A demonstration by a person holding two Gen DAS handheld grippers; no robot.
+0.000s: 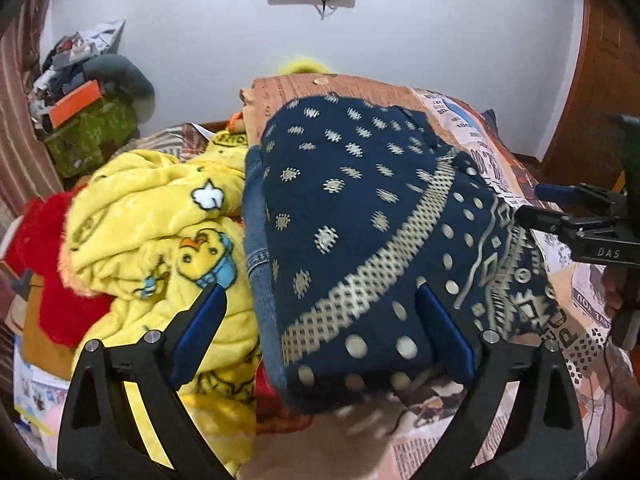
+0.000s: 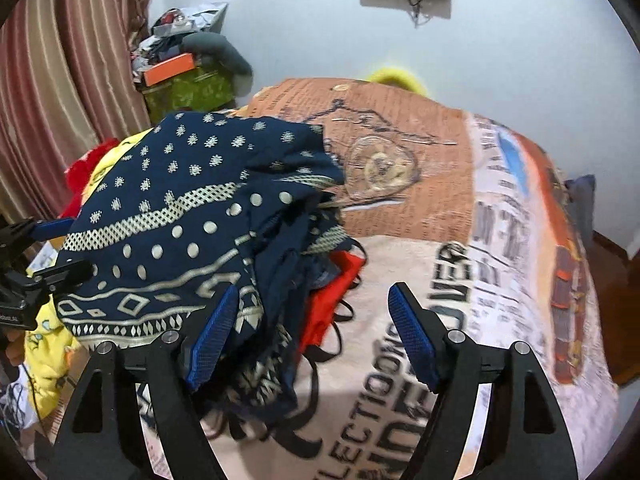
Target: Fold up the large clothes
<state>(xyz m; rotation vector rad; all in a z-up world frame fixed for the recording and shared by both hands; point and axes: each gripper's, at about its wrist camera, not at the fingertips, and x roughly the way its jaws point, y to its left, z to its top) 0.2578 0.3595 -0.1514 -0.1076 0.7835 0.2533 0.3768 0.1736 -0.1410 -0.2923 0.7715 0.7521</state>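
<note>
Between left gripper (image 1: 320, 332) jaws | folded navy garment (image 1: 360, 216) | unclamped

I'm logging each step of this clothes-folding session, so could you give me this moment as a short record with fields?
surface: bed with newspaper-print bedspread
main item: navy patterned garment, folded into a bundle on top of a pile
left gripper: open, jaws astride the bundle's near edge, not pinching it
right gripper: open, loose folds of the garment between its jaws, not pinched
beside the pile: yellow duck-print blanket, red fabric
under the bundle: orange-red cloth with black straps
</note>
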